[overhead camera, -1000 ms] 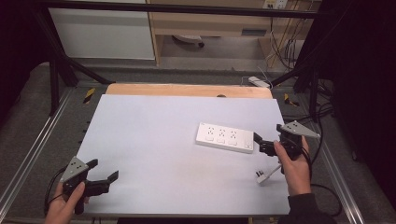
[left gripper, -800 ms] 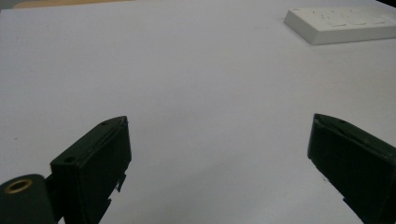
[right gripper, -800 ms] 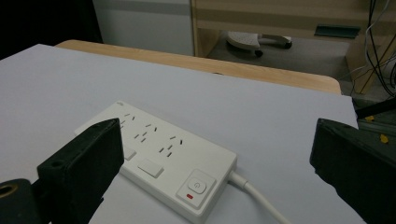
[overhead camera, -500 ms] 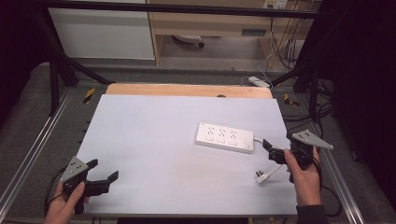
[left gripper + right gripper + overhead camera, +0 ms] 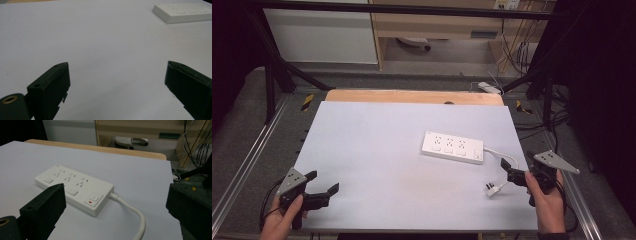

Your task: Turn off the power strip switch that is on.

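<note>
A: Worktop (image 5: 377, 145) contents?

B: One white strip (image 5: 452, 147), lying flat right of centre, nearer the right edge than the left. Its cable (image 5: 499, 152) leaves the right end and curves toward the near right corner, ending in a plug (image 5: 492, 188) that rests on the surface.

A: Left tool (image 5: 321, 186)?

B: Held in a hand (image 5: 282, 222) at the near left corner. Jaws spread wide, nothing between them. Its own view shows bare surface ahead and the strip (image 5: 183, 12) well off.

A: Right tool (image 5: 507, 170)?

B: Held in a hand (image 5: 548, 202) at the right edge, near the front. Jaws spread, gripping nothing. The plug lies just beside it, seemingly not touching, though the high view is too coarse to be sure. Its own view looks along the strip (image 5: 75, 188), switch end and cable (image 5: 132, 213) nearest.
</note>
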Tool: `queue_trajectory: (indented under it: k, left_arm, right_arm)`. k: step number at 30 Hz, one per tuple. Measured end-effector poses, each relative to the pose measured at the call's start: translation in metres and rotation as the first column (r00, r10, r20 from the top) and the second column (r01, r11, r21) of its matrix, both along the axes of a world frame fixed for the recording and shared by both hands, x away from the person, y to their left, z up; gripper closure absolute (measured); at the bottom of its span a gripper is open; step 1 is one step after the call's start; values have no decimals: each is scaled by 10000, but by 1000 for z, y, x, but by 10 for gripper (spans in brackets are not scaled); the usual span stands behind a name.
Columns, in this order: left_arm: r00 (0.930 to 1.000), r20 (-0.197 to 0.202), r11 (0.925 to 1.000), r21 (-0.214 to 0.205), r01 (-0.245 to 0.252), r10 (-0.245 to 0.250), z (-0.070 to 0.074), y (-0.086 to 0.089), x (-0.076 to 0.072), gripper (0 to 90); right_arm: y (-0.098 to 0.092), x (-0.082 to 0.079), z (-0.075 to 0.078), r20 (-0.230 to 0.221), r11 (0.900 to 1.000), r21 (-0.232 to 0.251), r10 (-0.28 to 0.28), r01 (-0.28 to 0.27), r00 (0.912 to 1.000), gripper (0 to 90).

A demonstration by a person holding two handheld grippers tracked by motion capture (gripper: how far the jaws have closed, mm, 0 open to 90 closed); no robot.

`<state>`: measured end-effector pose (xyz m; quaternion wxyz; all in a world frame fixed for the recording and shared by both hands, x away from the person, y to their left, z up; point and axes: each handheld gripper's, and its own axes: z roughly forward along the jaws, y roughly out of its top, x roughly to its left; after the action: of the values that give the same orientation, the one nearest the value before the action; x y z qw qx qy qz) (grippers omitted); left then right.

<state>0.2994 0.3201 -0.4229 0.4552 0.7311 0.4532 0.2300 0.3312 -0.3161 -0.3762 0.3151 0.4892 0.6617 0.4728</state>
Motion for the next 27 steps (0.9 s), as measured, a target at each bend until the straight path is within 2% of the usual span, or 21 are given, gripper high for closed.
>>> queue_trajectory:
  k: [6, 14, 16, 19, 20, 27]
  left_arm:
    - [10000, -11, 10000, 3, 2, -2, 0, 0, 0, 61]
    - [10000, -17, 10000, 43, 9, -9, 0, 0, 0, 61]
    - [10000, -15, 10000, 43, 1, -1, 0, 0, 0, 61]
    - [10000, -20, 10000, 46, 9, -9, 0, 0, 0, 61]
    - [10000, -29, 10000, 52, 17, -17, 0, 0, 0, 61]
    - [10000, -23, 10000, 51, 31, -30, 0, 0, 0, 61]
  right_arm:
    - [-3, -7, -10, 103, 10000, -40, -60, 60, 9999, 33]
    - [-7, -15, -29, -84, 9997, -47, -235, 234, 9997, 31]
    - [-7, -17, -38, -268, 9996, -21, -295, 295, 9992, 32]
    - [-7, -18, -44, -413, 9996, -24, -292, 291, 9987, 32]
    - [-6, -20, -51, -576, 9997, -41, -242, 240, 9980, 32]
    - [-1, -22, -63, -985, 9998, -172, 55, -73, 9951, 32]
